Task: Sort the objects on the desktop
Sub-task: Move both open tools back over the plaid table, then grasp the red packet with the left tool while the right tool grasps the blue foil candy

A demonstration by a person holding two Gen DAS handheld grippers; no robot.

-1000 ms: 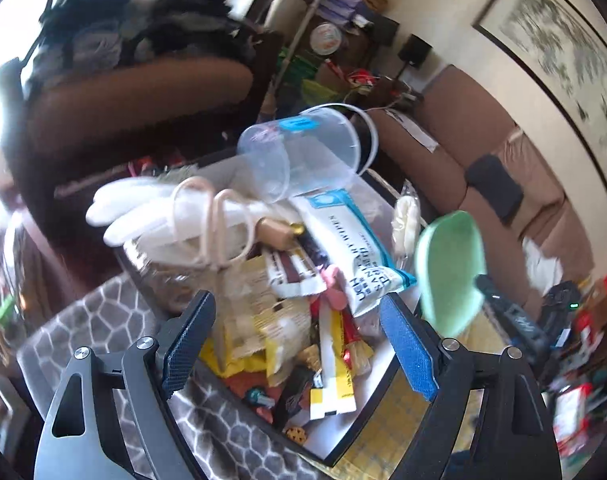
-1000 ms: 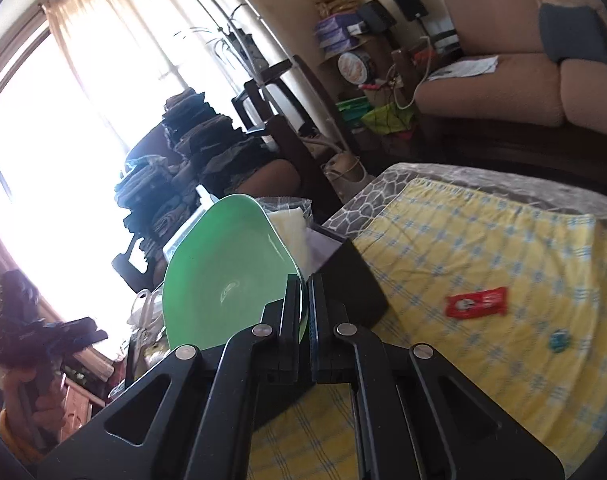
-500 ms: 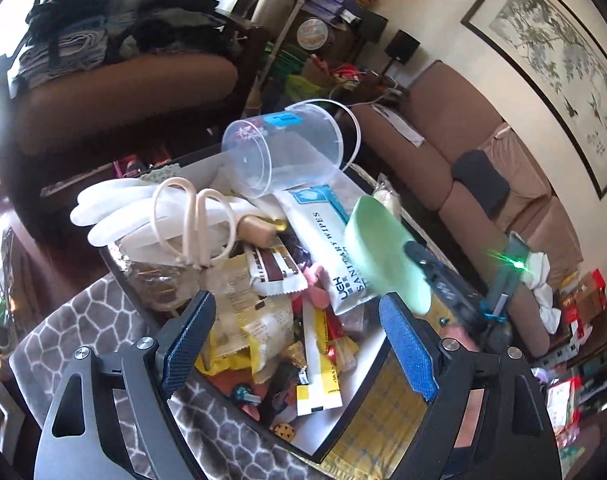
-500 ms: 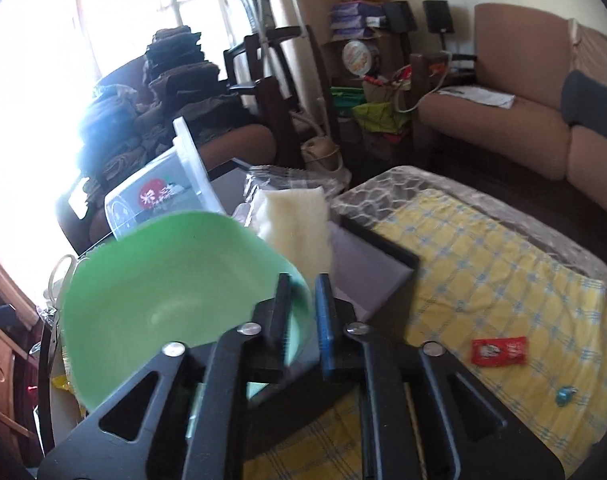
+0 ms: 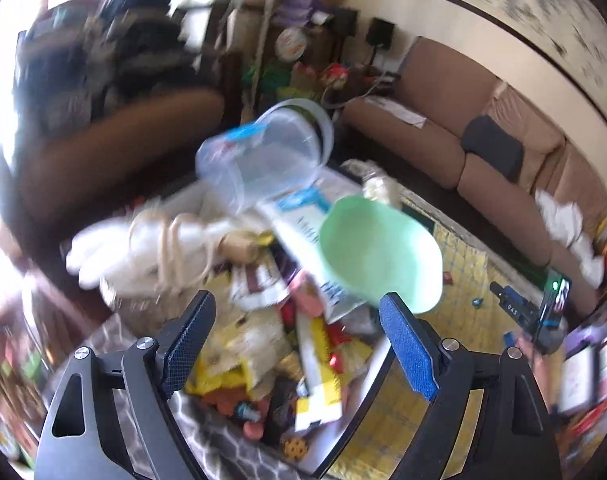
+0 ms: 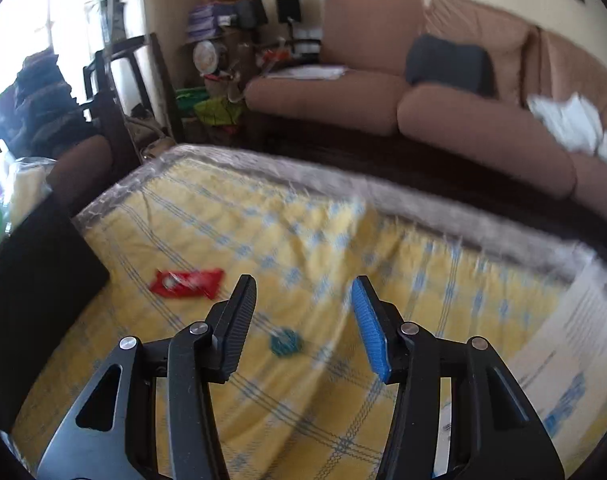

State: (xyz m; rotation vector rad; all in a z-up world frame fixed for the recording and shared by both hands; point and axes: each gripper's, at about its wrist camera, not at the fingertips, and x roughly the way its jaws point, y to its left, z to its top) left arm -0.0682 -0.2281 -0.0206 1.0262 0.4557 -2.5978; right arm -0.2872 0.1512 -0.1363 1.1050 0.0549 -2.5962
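Green bowl (image 5: 379, 252) smooth plastic; yellow tablecloth (image 6: 303, 240) woven cloth

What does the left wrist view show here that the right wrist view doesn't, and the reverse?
Left wrist only: the heaped tray with a clear plastic tub, scissors and a wipes pack, and the open left gripper.

Right wrist only: the red wrapper and a printed sheet on the cloth.

Shared: the green bowl, yellow checked cloth, brown sofa, the small teal item and the right gripper, jaws just opening, empty.
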